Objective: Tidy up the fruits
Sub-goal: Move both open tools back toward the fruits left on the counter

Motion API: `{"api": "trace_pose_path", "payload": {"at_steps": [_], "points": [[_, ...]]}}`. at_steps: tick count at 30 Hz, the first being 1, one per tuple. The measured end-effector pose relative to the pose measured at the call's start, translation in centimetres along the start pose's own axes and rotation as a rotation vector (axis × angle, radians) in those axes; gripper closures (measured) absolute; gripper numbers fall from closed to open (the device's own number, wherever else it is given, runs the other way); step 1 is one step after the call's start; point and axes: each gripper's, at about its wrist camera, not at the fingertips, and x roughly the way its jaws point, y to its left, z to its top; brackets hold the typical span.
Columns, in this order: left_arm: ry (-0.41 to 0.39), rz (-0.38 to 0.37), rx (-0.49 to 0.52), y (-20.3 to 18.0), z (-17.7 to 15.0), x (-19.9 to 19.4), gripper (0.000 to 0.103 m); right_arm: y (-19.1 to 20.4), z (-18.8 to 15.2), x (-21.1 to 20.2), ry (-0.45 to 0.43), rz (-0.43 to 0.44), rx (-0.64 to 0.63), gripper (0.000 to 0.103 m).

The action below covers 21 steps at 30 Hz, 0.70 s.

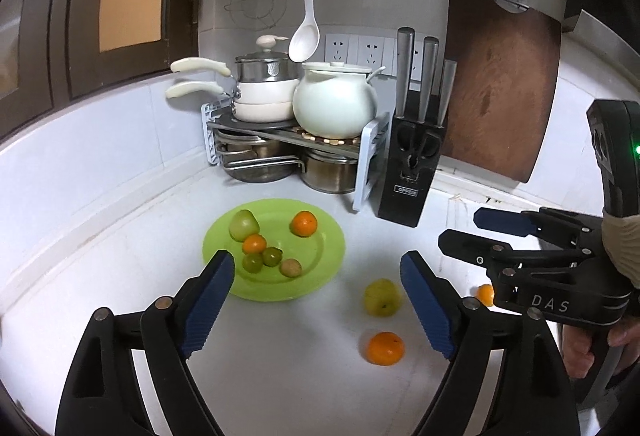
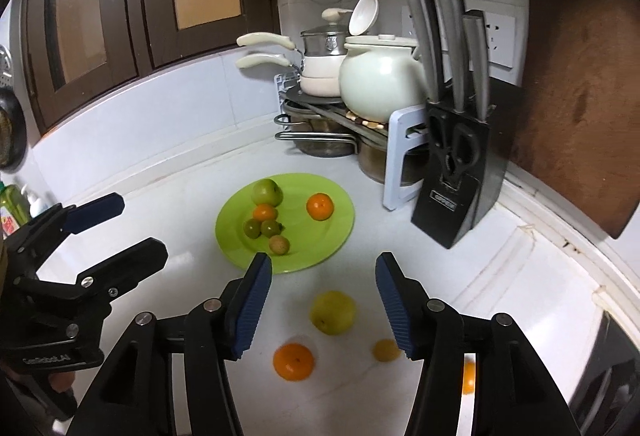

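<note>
A green plate on the white counter holds a green apple, an orange, a small orange, two small green fruits and a brownish one. Loose on the counter nearer me lie a yellow-green apple, an orange, a small yellow fruit and a small orange half hidden by the right gripper. My left gripper is open and empty over the plate's near edge. My right gripper is open and empty above the loose fruit.
A black knife block stands right of the plate. Behind it a wooden cutting board leans on the wall. A rack with pots and a white pot fills the corner. A hand holds the right gripper.
</note>
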Motion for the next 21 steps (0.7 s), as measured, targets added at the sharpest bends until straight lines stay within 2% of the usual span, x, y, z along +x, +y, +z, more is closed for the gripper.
{"api": "trace_pose_path", "payload": {"at_steps": [4, 14, 21], "points": [[0.011, -0.014, -0.014, -1.2, -1.0, -0.2, 0.016, -0.7, -1.0, -1.0, -0.010, -0.011, -0.004, 0.044], [-0.020, 0.056, 0.001, -4.1, -3.3, 0.0, 0.015, -3.5, -3.6, -1.9, 0.006, -0.042, 0.022, 0.044], [0.001, 0.105, 0.038, -6.1, -5.1, 1.9, 0.015, -5.7, -5.2, -0.9, 0.049, -0.082, 0.021, 0.044]]}}
